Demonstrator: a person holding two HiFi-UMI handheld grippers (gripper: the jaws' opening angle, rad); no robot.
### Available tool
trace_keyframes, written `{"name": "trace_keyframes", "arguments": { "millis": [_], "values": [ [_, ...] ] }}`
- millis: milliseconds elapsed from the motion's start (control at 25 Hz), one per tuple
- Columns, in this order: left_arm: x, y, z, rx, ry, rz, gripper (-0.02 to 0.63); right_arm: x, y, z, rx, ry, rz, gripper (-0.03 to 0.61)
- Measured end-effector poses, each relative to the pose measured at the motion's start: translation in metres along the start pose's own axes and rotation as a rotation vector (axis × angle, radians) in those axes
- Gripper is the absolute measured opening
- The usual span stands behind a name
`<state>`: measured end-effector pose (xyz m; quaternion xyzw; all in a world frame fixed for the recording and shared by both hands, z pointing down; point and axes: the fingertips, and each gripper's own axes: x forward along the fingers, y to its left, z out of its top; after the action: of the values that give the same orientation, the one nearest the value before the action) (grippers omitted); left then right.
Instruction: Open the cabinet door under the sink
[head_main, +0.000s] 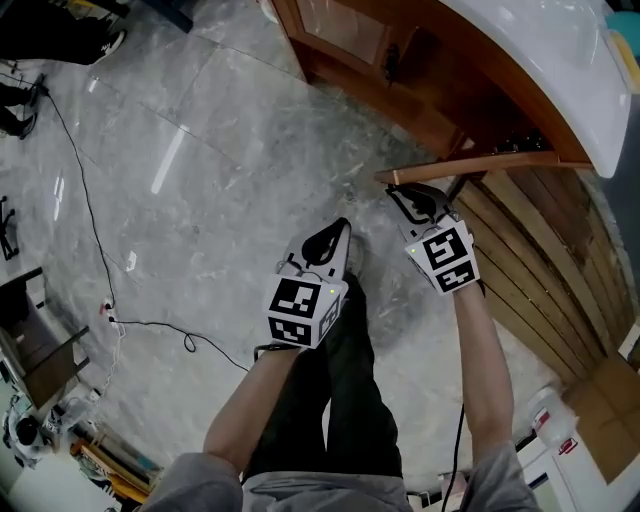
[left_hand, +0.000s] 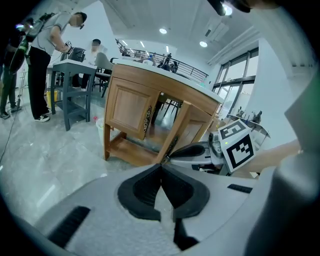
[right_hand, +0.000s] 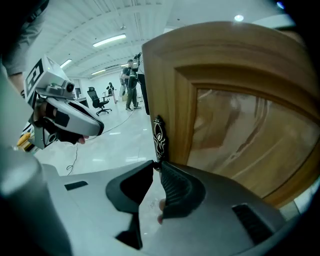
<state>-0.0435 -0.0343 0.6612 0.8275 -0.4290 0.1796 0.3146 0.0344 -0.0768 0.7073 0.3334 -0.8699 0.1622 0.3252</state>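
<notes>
Firmly, right tongs (right_hand: 157, 167) pinch the ornate dark handle (right_hand: 159, 136) on the wooden cabinet door (right_hand: 240, 125); left tongs (left_hand: 161, 167) clenched empty.

The head camera looks steeply down. The left tool (head_main: 340, 226) camera faces the cabinet (left_hand: 131, 107) from farther back. The right tool (head_main: 400, 191) camera sits close against the door (right_hand: 227, 95), which all three views share.

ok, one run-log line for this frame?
right gripper: shut on door handle | cabinet door: standing open | left gripper: shut, empty, clear of the door | status: opening under way
</notes>
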Motion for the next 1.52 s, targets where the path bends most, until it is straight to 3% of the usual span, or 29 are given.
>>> {"name": "trace_keyframes", "arguments": {
  "millis": [520, 1120, 1520],
  "values": [
    [-0.054, -0.065, -0.042, 0.014, 0.016, -0.017, 0.009, -0.054, 0.028, -0.051, -0.037, 0.073, -0.021, 0.037],
    [-0.046, -0.070, -0.046, -0.050, 0.008, 0.068, 0.009, -0.041, 0.026, -0.047, -0.534, 0.334, 0.140, 0.025],
    [-0.034, -0.060, -0.037, -0.101, -0.008, 0.099, 0.009, -0.072, 0.034, -0.077, -0.627, 0.457, 0.272, 0.023]
  ]
}}
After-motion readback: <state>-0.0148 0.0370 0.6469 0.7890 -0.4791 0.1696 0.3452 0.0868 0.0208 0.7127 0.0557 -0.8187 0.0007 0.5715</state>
